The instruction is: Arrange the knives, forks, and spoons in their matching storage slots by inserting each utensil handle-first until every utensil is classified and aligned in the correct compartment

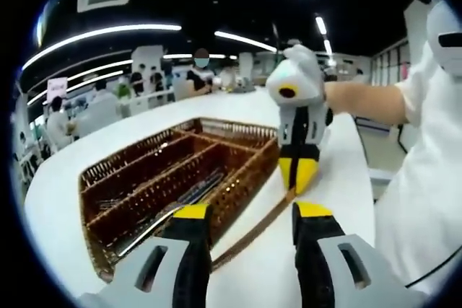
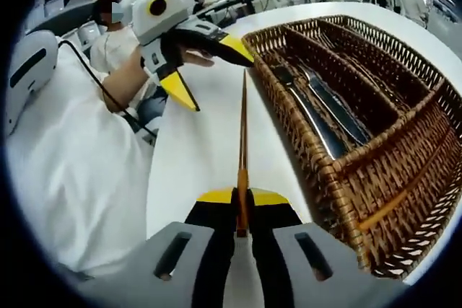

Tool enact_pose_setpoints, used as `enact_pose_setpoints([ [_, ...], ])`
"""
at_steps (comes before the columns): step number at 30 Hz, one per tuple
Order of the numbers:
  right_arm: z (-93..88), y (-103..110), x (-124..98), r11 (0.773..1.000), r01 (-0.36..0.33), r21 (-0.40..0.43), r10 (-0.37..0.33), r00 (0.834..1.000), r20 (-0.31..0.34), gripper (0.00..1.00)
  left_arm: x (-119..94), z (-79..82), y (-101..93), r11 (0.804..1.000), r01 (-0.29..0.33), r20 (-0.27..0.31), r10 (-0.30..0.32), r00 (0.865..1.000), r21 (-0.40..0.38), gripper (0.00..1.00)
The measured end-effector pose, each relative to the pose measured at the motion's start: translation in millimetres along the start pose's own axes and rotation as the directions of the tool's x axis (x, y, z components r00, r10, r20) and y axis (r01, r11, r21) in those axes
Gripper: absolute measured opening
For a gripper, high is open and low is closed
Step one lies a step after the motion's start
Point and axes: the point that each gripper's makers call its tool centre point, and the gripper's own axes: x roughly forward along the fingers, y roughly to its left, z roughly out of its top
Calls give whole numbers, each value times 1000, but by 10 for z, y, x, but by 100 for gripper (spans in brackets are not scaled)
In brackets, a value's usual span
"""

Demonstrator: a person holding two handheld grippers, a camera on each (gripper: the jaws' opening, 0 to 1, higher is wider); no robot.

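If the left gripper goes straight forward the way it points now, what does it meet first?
Probably the thin brown stick lying between its open jaws, then the right gripper holding it; the wicker tray sits just left. Depth is unclear.

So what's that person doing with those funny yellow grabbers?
A person is sorting utensils into a wicker tray on a white table. The right gripper is shut on a thin brown stick, which looks like a chopstick, held out over the table beside the tray. The left gripper is open with nothing between its jaws, near the stick's far tip. Some knives already lie in one of the tray's slots.
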Motion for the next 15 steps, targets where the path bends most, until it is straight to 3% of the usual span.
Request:
enact_pose_setpoints([
  [15,44,67,11,994,-75,80,67,992,103,5,30,-11,-142,996,73,4,-73,997,-43,34],
])
